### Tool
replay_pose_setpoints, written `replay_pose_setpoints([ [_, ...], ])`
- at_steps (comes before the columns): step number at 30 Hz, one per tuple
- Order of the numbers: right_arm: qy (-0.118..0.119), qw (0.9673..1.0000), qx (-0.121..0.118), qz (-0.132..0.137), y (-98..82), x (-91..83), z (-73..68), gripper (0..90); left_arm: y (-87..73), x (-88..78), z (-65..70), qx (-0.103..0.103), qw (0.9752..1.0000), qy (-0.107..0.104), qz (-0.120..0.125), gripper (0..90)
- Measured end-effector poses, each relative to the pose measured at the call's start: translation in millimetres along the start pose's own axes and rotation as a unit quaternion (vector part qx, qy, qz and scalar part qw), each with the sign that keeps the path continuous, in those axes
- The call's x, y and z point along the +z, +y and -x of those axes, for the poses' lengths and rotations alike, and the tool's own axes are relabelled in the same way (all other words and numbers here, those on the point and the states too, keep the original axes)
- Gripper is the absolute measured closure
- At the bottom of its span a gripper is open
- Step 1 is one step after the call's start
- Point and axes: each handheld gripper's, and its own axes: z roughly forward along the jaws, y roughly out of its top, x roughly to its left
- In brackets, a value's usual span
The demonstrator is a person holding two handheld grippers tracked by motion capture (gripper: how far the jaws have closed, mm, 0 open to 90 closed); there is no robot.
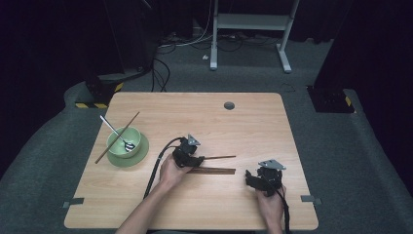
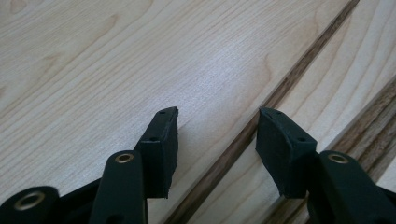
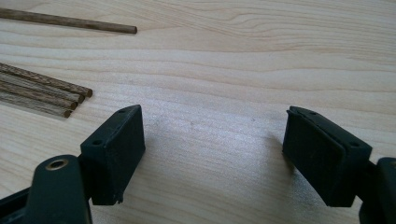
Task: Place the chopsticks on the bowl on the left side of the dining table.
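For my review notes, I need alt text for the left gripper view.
The left gripper points down at the table, its open fingers straddling one chopstick that lies between them untouched. More chopsticks lie at the right edge.

A bowl sits on a plate near the surface's left edge, a spoon in it — one chopstick across its rim. Mid-surface lies a single chopstick, a bundle of chopsticks just nearer the front edge.
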Motion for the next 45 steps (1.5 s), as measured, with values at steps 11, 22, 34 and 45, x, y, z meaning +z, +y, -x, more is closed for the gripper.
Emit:
replay_pose_setpoints([
  [11, 0.001, 1.0000, 0.000, 0.000, 0.0, 0.0, 0.0, 20.4, 5.9, 2.7, -4.3, 0.004, 1.0000, -0.001, -0.007, 54.4],
  [22, 0.001, 1.0000, -0.001, 0.000, 0.0, 0.0, 0.0, 20.4, 11.7, 6.1, -7.1, 0.005, 0.9999, -0.003, -0.011, 61.3],
  [34, 0.001, 1.0000, -0.001, 0.000, 0.0, 0.0, -0.1, 20.4, 16.8, 8.4, -9.6, 0.012, 0.9998, -0.006, -0.017, 68.6],
  [45, 0.001, 1.0000, -0.001, 0.000, 0.0, 0.0, -0.1, 20.4, 17.8, 9.2, -13.6, 0.012, 0.9998, -0.007, -0.017, 72.3],
])
